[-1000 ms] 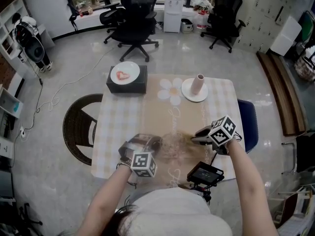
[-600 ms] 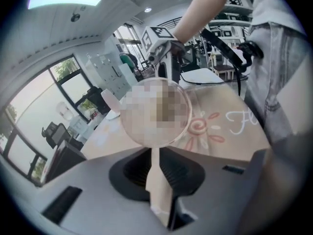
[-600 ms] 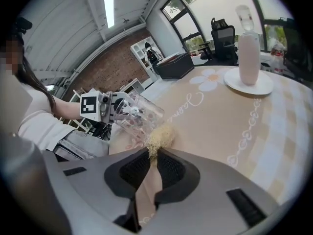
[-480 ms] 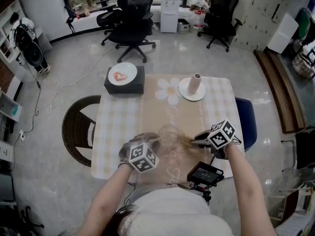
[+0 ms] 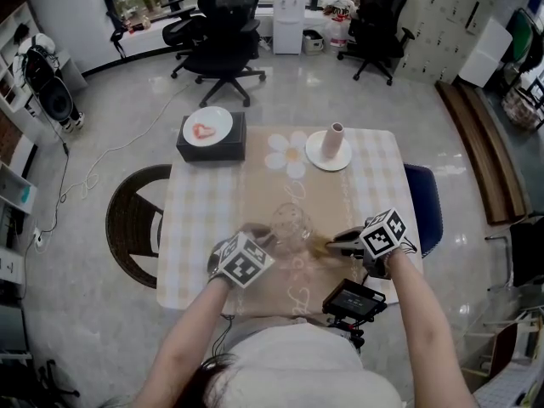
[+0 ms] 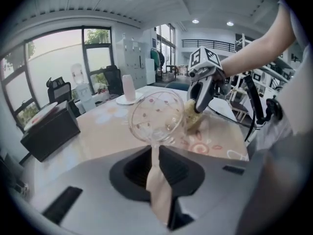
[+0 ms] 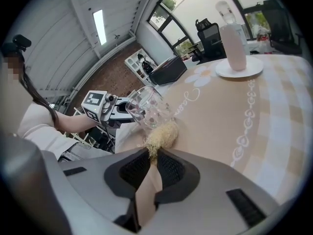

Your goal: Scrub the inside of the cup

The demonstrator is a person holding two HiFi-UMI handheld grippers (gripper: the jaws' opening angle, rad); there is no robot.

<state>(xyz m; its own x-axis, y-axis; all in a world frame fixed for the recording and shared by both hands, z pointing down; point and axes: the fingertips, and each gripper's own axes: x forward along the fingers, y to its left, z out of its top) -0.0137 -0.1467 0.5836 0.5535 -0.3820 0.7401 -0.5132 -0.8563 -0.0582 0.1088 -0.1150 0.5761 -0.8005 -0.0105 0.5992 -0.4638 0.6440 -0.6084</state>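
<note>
Cup (image 5: 290, 222): clear glass with pink dots; held tilted above the table (image 5: 374, 185), between the two grippers and near the front edge.
Left gripper (image 6: 157, 148): clamped on the cup's thin wall, with the glass pinched between the pads.
Right gripper (image 7: 152, 155): closed on a scrubber (image 7: 162, 135), with a pale fibre tuft projecting past the tips.
Scrubber and cup: touching or just beside each other at the cup's lower side; not clear whether the tuft was inside the mouth or outside it.
Step in hand (judged): getting the tuft into the mouth, then wiping the inner wall.
Approach (advised): mouth best turned toward the right gripper; tuft best entered along the cup's axis, clear of the rim.
Stroke (advised): light pressure against the inner wall; cup best rolled by the left wrist so that the whole wall passes under the tuft; bottom best finished last.
Risk (judged): one-wall pinch likely to slip or twist under side load; pushes best aimed toward the clamped side, not away from it.
Clearance: vase and black box stood well apart at the far side.
</note>
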